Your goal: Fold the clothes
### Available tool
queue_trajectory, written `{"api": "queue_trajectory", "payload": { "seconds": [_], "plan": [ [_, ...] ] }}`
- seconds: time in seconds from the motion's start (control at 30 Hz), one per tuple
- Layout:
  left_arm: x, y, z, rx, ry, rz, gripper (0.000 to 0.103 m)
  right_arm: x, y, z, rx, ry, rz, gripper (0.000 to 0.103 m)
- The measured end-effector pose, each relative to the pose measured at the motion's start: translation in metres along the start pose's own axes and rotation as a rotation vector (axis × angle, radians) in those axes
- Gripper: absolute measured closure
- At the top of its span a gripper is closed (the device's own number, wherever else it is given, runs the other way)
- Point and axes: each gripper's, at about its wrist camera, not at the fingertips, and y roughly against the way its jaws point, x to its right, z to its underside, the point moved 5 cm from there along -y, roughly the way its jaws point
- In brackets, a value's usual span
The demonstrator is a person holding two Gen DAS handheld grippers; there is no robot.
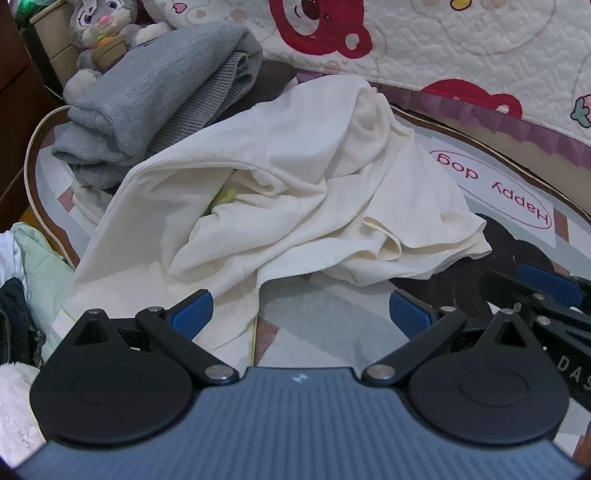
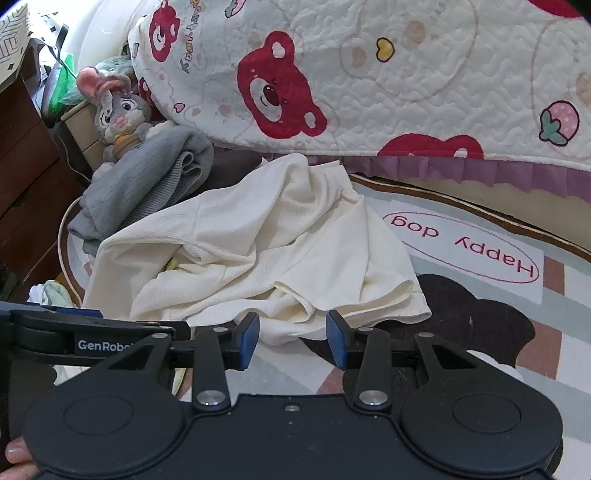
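A cream-white garment (image 1: 295, 192) lies crumpled on a patterned rug (image 1: 317, 332); it also shows in the right wrist view (image 2: 258, 251). My left gripper (image 1: 301, 314) is wide open and empty just in front of the garment's near edge, its left pad (image 1: 192, 314) resting by the cloth. My right gripper (image 2: 291, 338) is partly open and empty, its blue pads (image 2: 249, 336) close to the garment's near hem. The right gripper shows at the right edge of the left wrist view (image 1: 546, 291), and the left gripper at the left of the right wrist view (image 2: 74, 325).
A folded grey sweater (image 1: 159, 96) and a plush rabbit (image 1: 99, 33) lie behind the garment. A quilted bear-print bedspread (image 2: 406, 81) hangs over the bed edge at the back. More clothes (image 1: 26, 280) are heaped at the left. The rug carries a "Happy dog" label (image 2: 465, 251).
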Motion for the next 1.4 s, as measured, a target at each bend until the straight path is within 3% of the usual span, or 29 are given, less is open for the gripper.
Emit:
{"api": "queue_trajectory", "payload": {
  "seconds": [1.03,1.2,1.4],
  "plan": [
    [-0.004,-0.008,0.003,-0.022,0.007,0.025,0.000,0.002,-0.004,0.004,-0.024,-0.018,0.001,0.053],
    [-0.011,-0.022,0.005,0.002,0.001,-0.008,0.000,0.009,-0.011,0.010,-0.010,-0.031,-0.010,0.044],
    [-0.036,-0.051,0.004,0.025,0.018,-0.023,0.000,0.034,-0.039,0.027,-0.032,-0.061,0.013,0.043]
  ]
}}
